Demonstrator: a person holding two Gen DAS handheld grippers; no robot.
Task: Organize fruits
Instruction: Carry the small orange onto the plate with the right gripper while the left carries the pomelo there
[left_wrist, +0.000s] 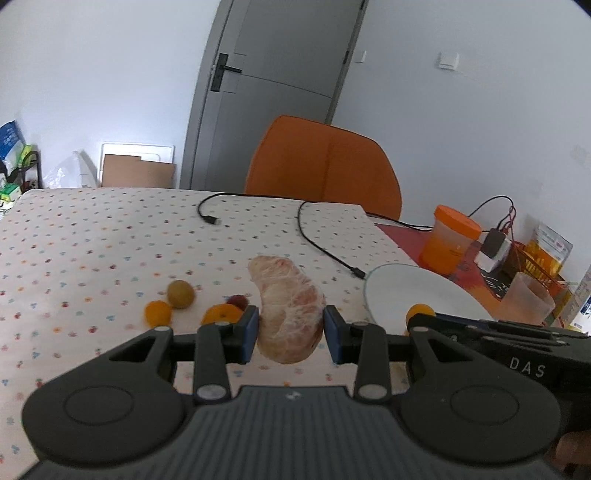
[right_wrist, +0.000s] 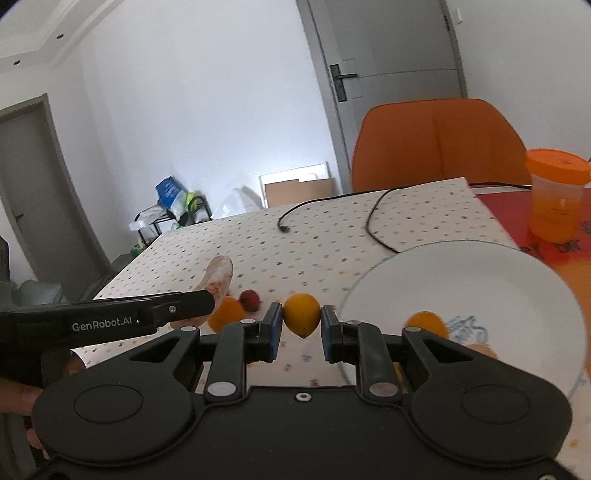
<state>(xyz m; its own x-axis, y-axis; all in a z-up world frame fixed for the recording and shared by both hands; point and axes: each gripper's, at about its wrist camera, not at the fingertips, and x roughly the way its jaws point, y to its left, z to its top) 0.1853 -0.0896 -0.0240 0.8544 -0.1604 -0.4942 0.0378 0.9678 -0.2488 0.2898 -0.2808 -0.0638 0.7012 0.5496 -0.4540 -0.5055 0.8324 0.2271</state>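
The peeled pomelo segment (left_wrist: 287, 314) hung clamped between the blue pads of the left gripper (left_wrist: 290, 332), held above the dotted tablecloth (left_wrist: 110, 240). It was a curved wedge whose long axis ran away from the hand: the thick end sat low between the pads and the narrower tip pointed up and forward, bending a little to the left. Beside it, the right gripper (right_wrist: 301, 326) had its jaws pressed against both sides of a small yellow-orange fruit (right_wrist: 301, 314), egg-shaped, with its pointed end hanging downward and its long axis near upright. That fruit was held just off the near-left rim of the white plate (right_wrist: 480, 280), where another orange fruit (right_wrist: 426, 323) showed behind the gripper. On the cloth to the left lay a kiwi (left_wrist: 180, 293), an orange fruit (left_wrist: 158, 312) touching it, one more orange piece (left_wrist: 221, 314) and a red fruit (left_wrist: 238, 301). Farther back sat a black cable (left_wrist: 314, 236), an orange-lidded jar (left_wrist: 448, 240) and an orange chair (left_wrist: 325, 166)
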